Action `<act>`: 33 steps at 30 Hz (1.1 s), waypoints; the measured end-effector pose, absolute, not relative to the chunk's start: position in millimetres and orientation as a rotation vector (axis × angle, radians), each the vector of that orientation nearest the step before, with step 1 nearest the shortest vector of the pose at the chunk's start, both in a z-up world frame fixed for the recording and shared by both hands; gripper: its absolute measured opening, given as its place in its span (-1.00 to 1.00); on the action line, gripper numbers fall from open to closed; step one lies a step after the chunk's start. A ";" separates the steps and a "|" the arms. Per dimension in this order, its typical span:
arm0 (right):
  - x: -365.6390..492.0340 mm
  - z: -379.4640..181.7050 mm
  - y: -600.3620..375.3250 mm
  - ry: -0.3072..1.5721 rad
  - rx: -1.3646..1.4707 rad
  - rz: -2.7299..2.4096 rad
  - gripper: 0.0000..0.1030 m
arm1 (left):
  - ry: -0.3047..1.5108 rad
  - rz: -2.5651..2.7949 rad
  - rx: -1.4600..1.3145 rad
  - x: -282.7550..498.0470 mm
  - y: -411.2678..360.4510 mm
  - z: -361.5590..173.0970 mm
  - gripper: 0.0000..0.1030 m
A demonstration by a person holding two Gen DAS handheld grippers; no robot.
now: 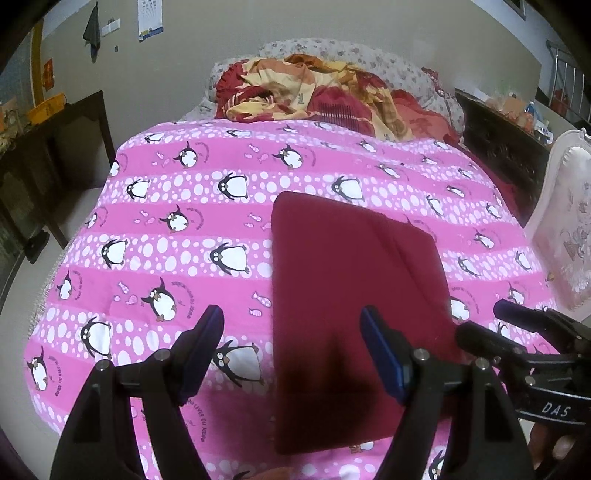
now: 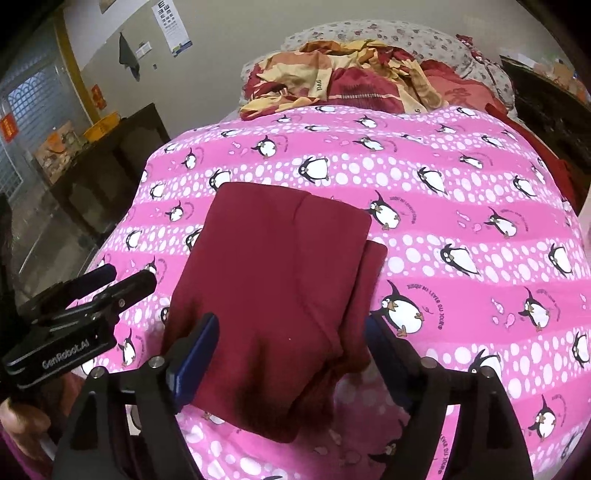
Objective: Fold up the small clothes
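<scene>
A dark red garment [image 1: 351,288] lies folded into a flat rectangle on the pink penguin bedspread [image 1: 166,229]. In the right wrist view the garment [image 2: 280,266] shows a second folded layer sticking out along its right edge. My left gripper [image 1: 291,326] hovers open over the garment's near left edge, nothing between its fingers. My right gripper [image 2: 291,330] is open above the garment's near end, and its pads do not touch the cloth. Each gripper also appears in the other's view: the right gripper [image 1: 480,319] beside the garment's right edge, the left gripper [image 2: 127,277] off its left edge.
Crumpled red and yellow bedding [image 1: 314,92] and floral pillows [image 2: 388,33] are heaped at the head of the bed. A dark cabinet [image 1: 48,155] stands to the left, dark wooden furniture [image 1: 506,147] to the right, and a white padded chair back [image 1: 565,229] at the bed's right edge.
</scene>
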State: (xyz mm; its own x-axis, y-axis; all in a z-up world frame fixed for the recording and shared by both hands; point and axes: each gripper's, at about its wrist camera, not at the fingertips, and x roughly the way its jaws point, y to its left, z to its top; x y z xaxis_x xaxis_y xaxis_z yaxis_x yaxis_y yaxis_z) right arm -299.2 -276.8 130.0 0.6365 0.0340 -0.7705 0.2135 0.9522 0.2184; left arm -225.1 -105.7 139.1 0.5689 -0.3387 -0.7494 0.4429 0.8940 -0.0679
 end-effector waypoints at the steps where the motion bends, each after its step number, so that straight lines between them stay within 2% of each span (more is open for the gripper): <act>1: -298.5 130.6 -276.7 0.878 0.302 -0.108 0.69 | 0.847 -0.459 0.130 -225.3 -105.2 139.7 0.46; 33: -279.1 119.9 -273.0 0.937 0.305 -0.124 0.75 | 0.859 -0.443 0.108 -217.3 -104.2 131.6 0.46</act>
